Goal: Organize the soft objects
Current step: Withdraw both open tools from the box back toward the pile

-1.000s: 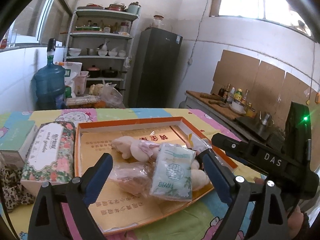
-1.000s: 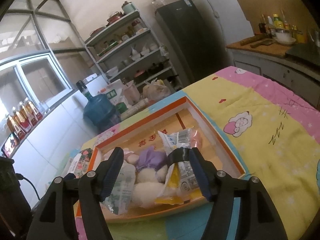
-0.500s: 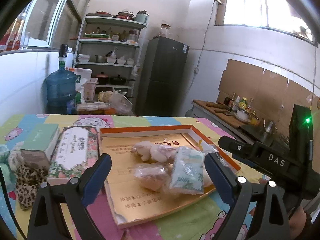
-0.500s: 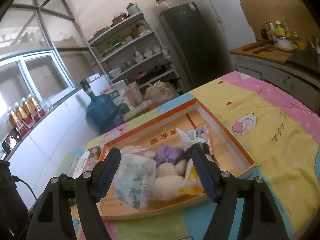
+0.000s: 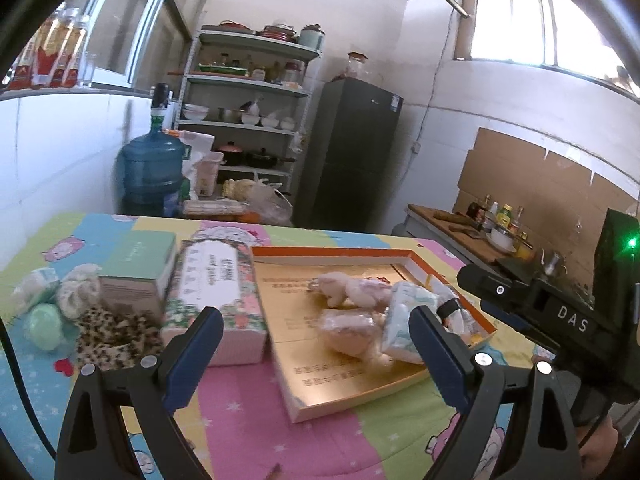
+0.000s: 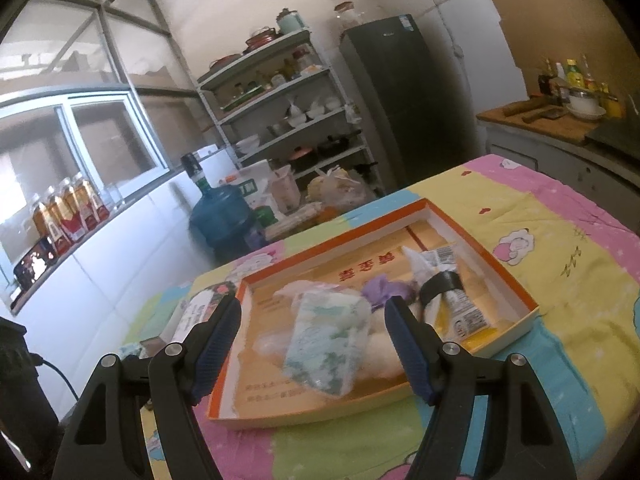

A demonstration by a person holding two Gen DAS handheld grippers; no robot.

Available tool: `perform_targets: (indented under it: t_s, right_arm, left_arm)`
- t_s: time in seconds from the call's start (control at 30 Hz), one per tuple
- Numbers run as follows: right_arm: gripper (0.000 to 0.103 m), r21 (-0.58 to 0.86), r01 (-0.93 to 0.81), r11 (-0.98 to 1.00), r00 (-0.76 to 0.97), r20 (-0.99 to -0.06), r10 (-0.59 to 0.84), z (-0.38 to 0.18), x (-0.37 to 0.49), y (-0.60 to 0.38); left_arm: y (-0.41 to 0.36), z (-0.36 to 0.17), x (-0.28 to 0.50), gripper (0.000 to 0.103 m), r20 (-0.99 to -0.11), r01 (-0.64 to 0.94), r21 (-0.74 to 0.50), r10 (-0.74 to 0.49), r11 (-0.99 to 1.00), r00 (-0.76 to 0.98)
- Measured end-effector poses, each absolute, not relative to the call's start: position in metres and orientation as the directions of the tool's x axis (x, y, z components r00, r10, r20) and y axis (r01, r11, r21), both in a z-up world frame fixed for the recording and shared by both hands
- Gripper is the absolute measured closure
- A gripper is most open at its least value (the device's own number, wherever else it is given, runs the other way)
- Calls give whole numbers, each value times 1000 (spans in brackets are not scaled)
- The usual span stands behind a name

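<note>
An orange-rimmed shallow box (image 5: 332, 251) (image 6: 496, 262) lies on the table and holds several soft things: a green-white tissue pack (image 5: 404, 320) (image 6: 328, 336), a pink plush (image 5: 340, 286), a bagged soft item (image 5: 348, 330), a purple plush (image 6: 386, 290) and a banded packet (image 6: 448, 300). Left of the box lie a leopard-print cloth (image 5: 112, 334), a fluffy white item (image 5: 78, 288) and a green ball (image 5: 44, 326). My left gripper (image 5: 316, 358) is open and empty, above the table before the box. My right gripper (image 6: 314, 346) is open and empty, over the box's near edge.
A floral tissue box (image 5: 218, 284) and a green box (image 5: 140, 256) stand left of the tray. A patterned cloth (image 6: 560, 280) covers the table. Behind are a water jug (image 5: 150, 172), shelves (image 5: 248, 120), a fridge (image 5: 352, 152) and a counter (image 6: 560, 124).
Both grippers have pulled back and up from the box, empty. The left view has swung left, bringing the leopard cloth, fluffy item and green ball into view.
</note>
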State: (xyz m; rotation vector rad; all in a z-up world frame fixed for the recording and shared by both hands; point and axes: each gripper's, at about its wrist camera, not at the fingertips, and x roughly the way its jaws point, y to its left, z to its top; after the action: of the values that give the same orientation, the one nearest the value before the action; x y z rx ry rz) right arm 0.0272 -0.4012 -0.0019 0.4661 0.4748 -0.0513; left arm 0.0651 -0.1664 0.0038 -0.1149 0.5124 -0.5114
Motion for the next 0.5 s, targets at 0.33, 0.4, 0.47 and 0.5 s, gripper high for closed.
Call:
perform_targets:
  t_s: [0.33, 0.4, 0.47, 0.5]
  right_arm:
    - [27, 404, 133, 905, 893, -445, 67, -1, 22, -369]
    - [27, 387, 133, 912, 893, -446, 59, 0, 21, -362]
    - [27, 361, 127, 924, 893, -446, 51, 0, 20, -352]
    - [27, 352, 122, 928, 893, -447, 52, 1, 20, -348]
  left_arm:
    - [-136, 5, 57, 9, -444, 411, -227, -470, 883, 763]
    - [-128, 6, 55, 9, -438, 399, -228, -459, 888, 773]
    - [-122, 7, 53, 9, -435, 386, -225, -447, 895, 782]
    - [-117, 7, 52, 9, -436, 370, -219, -430, 903, 791]
